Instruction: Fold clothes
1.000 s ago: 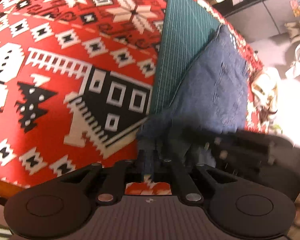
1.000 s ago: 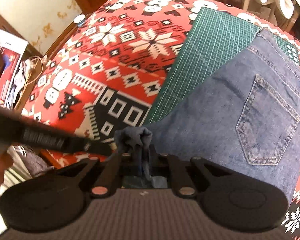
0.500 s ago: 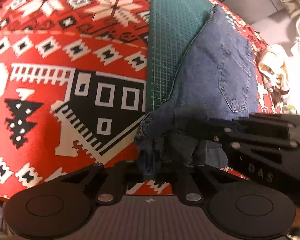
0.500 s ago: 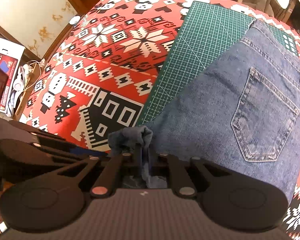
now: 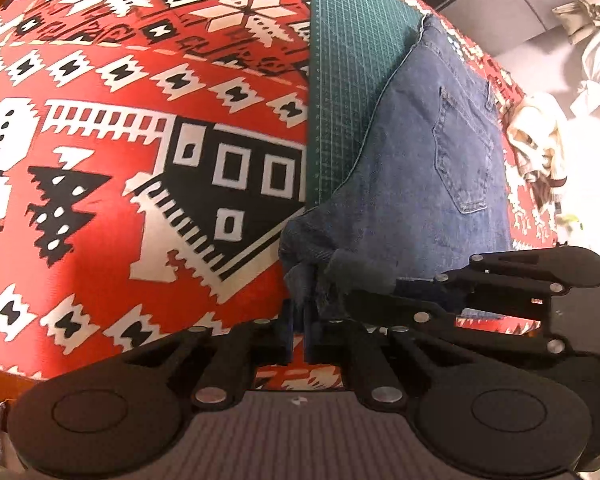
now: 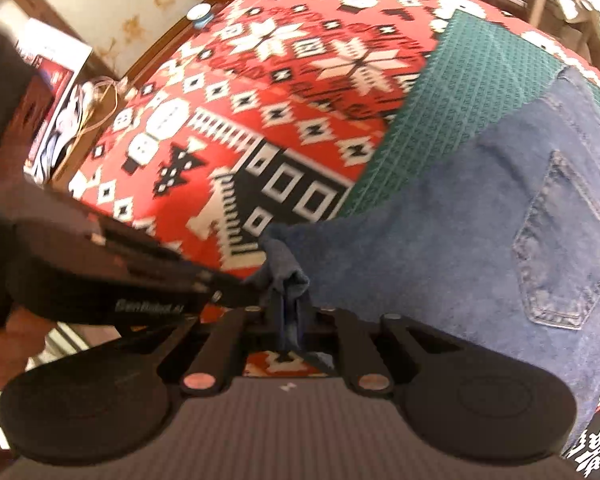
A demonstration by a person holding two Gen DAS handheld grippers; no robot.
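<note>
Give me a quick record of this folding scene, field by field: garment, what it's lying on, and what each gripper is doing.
garment: blue jeans, back pocket facing up
surface: red patterned tablecloth with a green cutting mat partly under the jeans
left gripper: shut on a bunched near corner of the jeans
right gripper: shut on denim at the same near edge, close beside the left gripper
fold status: near end pinched by both, not yet folded over
</note>
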